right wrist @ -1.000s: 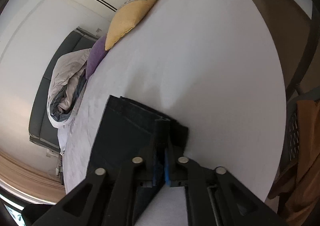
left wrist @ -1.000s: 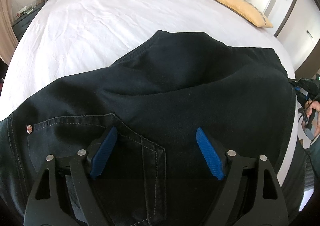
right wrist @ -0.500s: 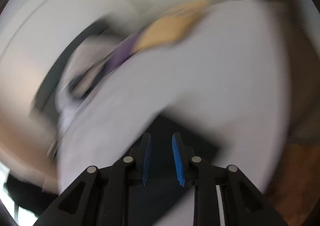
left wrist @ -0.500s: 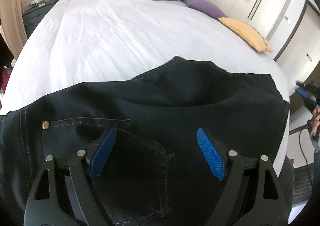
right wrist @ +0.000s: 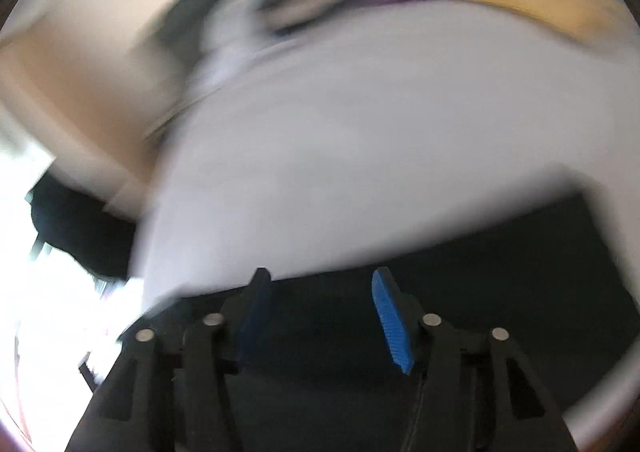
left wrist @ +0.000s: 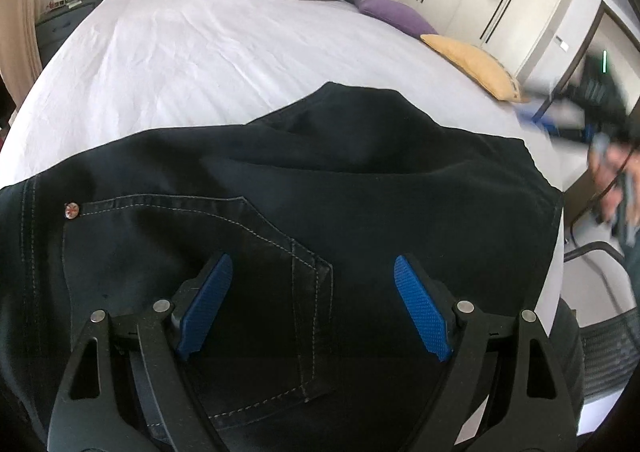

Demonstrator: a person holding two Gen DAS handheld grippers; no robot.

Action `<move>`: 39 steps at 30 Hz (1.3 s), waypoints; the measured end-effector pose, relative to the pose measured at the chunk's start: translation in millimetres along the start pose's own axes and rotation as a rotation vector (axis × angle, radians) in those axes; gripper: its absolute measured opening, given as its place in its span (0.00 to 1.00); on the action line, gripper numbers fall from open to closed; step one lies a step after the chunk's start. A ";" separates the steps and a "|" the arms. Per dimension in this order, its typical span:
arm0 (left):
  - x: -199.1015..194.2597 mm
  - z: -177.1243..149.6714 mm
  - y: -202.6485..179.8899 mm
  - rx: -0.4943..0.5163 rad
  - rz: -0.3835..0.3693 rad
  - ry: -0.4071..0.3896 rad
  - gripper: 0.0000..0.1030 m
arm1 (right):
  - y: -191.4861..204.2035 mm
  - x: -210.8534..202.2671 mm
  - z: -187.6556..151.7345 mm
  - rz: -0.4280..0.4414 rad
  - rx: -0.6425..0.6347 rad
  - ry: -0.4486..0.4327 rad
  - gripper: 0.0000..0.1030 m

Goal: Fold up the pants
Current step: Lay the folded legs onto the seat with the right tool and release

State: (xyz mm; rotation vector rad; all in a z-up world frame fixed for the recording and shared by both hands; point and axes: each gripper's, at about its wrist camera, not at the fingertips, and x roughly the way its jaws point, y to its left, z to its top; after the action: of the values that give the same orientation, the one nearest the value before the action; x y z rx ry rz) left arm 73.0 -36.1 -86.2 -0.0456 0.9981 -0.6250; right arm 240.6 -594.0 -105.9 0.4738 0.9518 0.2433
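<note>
Left wrist: one pants (left wrist: 360,188), two cushions (far).

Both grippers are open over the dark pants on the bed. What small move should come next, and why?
Probably lower the left gripper and pinch the pants near the back pocket: its jaws hang open over it, and the right gripper, blurred mid-swing, holds nothing.
</note>
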 end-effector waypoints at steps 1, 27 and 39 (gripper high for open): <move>1.1 -1.1 0.6 0.002 -0.001 0.003 0.81 | 38.9 16.3 6.8 0.062 -0.152 0.051 0.56; 5.4 -7.7 1.0 0.008 -0.019 -0.011 0.82 | 112.5 186.4 15.7 0.064 -0.585 0.518 0.04; 8.8 -7.3 -5.7 0.014 -0.010 -0.010 0.82 | 70.9 144.5 47.8 0.031 -0.208 0.179 0.11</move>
State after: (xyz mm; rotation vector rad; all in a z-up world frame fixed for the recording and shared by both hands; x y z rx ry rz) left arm 68.0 -43.5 -95.2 -0.0412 0.9840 -0.6402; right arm 362.0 -487.6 -152.1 0.2788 1.0808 0.4141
